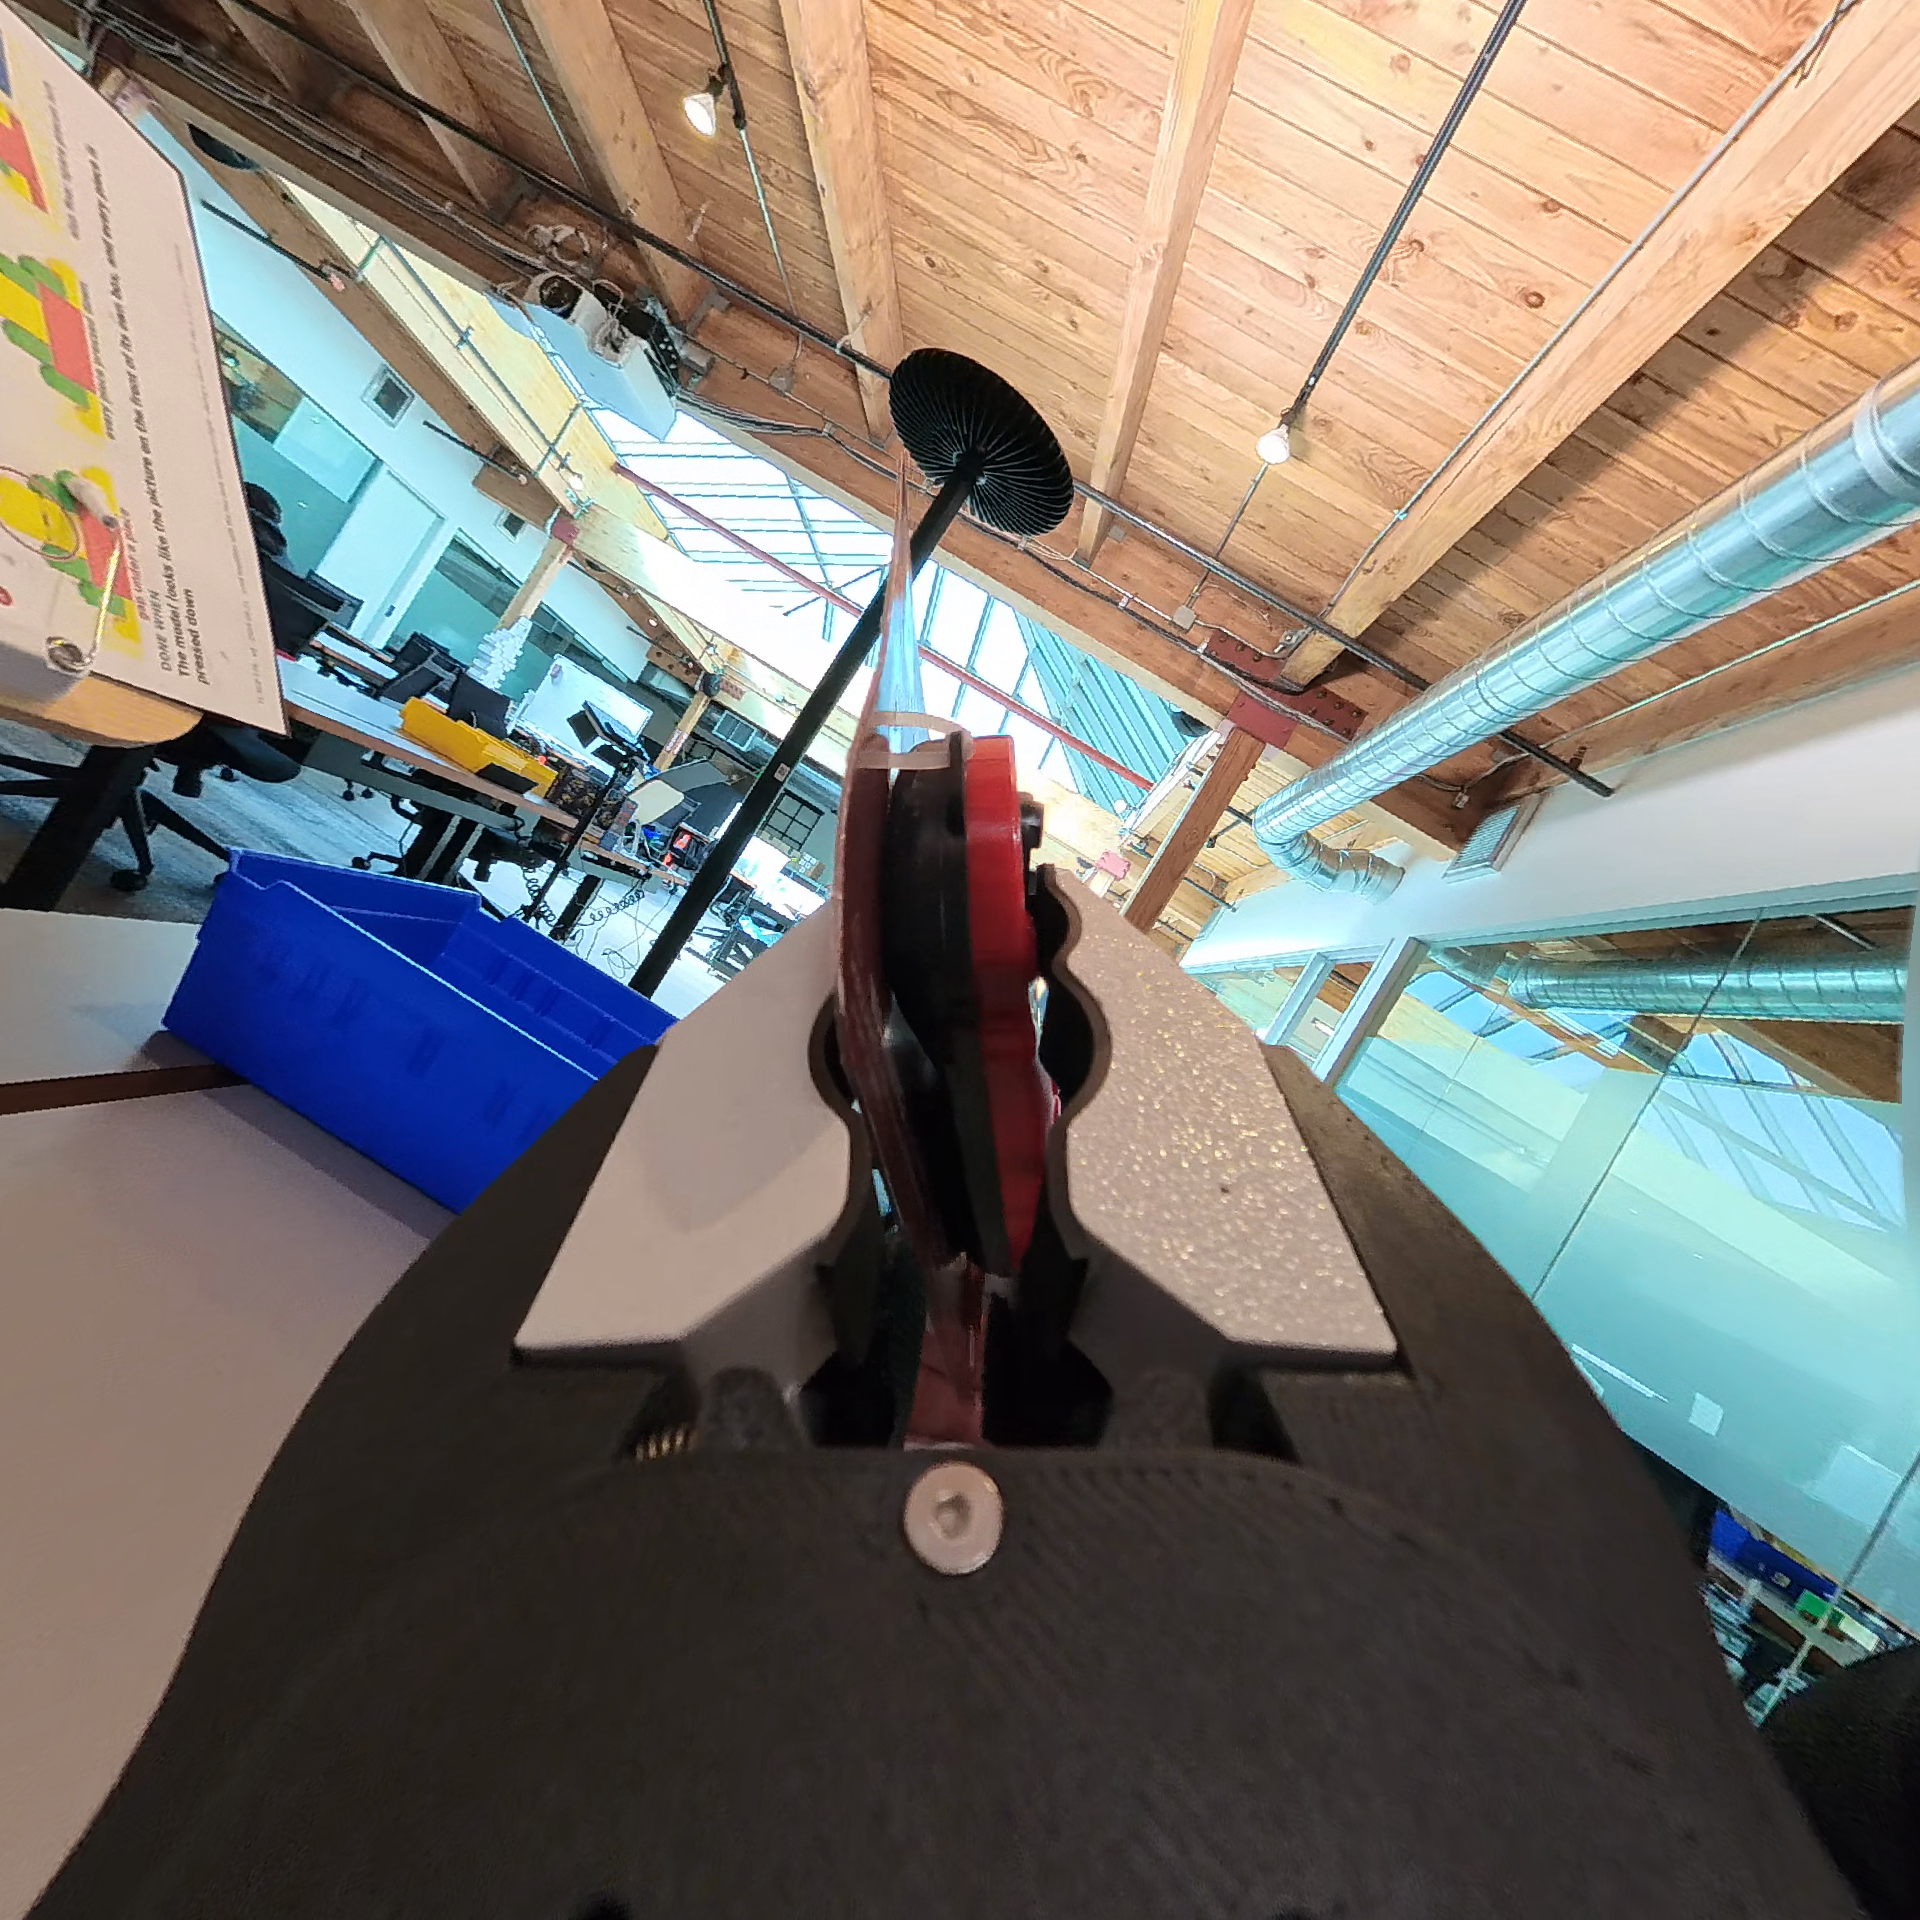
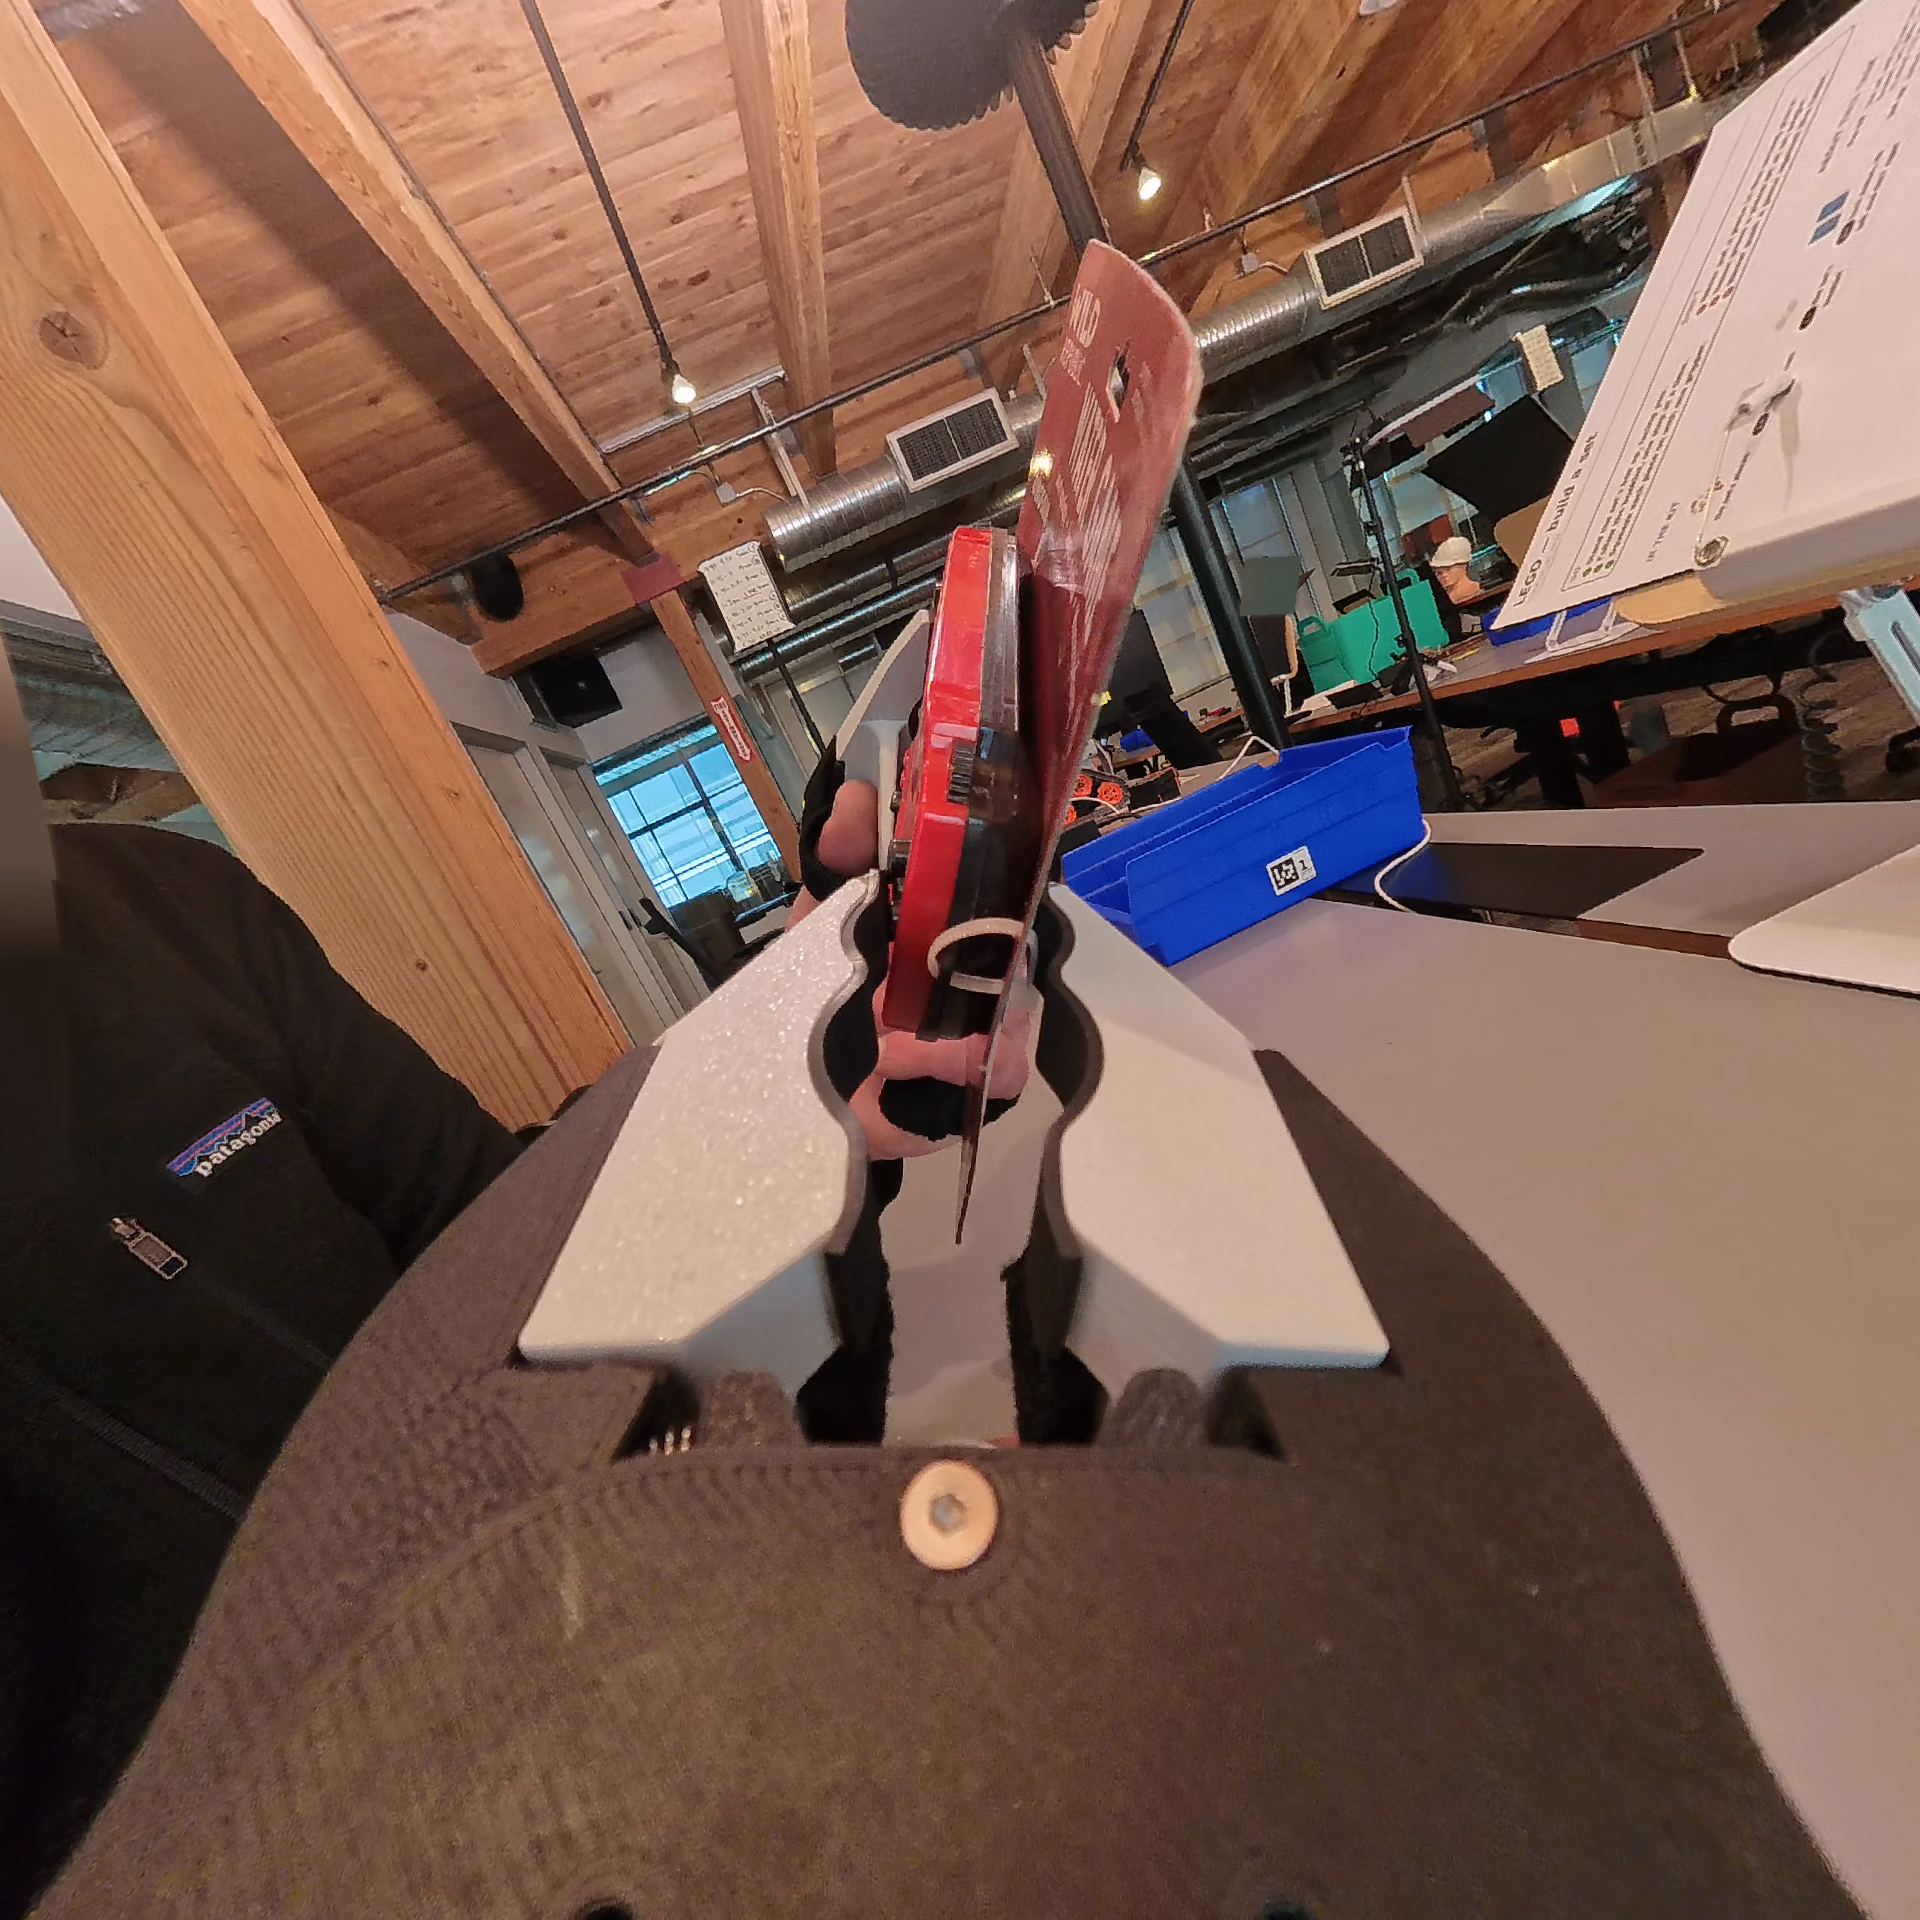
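Left wrist view: left gripper (image 1: 951,1039) clamps red packaged tool (image 1: 982,935) edge-on.

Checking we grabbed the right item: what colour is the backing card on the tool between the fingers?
Dark red backing card with pale print, clearest in the right wrist view.

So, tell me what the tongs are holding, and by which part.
Left tongs clamp the carded red-and-black tool around its middle, zip-tied end sticking out. Whether the right tongs grip it cannot be told.
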{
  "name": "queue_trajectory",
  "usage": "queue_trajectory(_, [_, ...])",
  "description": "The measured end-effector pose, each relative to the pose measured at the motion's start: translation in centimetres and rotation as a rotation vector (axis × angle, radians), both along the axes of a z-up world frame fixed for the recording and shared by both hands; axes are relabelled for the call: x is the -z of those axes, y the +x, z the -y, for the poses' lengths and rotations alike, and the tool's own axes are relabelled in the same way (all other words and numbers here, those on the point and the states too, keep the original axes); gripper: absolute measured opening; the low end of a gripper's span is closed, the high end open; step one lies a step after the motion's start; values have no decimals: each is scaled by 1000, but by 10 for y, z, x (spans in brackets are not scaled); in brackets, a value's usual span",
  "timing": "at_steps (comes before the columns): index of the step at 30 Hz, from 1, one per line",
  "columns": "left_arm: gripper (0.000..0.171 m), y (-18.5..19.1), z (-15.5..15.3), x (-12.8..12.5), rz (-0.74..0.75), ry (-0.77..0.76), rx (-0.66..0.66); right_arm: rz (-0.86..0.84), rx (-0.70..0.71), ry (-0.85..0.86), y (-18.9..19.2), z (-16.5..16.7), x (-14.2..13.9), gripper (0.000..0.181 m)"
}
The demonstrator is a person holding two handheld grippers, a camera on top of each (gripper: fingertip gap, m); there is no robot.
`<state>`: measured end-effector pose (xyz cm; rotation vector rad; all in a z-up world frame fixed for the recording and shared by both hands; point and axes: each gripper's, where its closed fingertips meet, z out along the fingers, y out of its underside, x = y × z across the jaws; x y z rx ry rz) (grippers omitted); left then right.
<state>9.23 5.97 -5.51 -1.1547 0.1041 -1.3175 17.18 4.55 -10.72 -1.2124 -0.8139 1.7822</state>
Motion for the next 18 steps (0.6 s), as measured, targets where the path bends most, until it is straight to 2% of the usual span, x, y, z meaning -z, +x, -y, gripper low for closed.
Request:
queue_trajectory(5, [27,3,0,-1,8,5,25,-17,5,-9,3,-2,-1,23])
queue_trajectory(11, [47,-10,-7,-2,32,-15,-34,-13,16,-13,6,-6,2,23])
queue_trajectory(18, [41,-9,-8,2,14,-30,-10,-11,19,-12,8,-7,3,23])
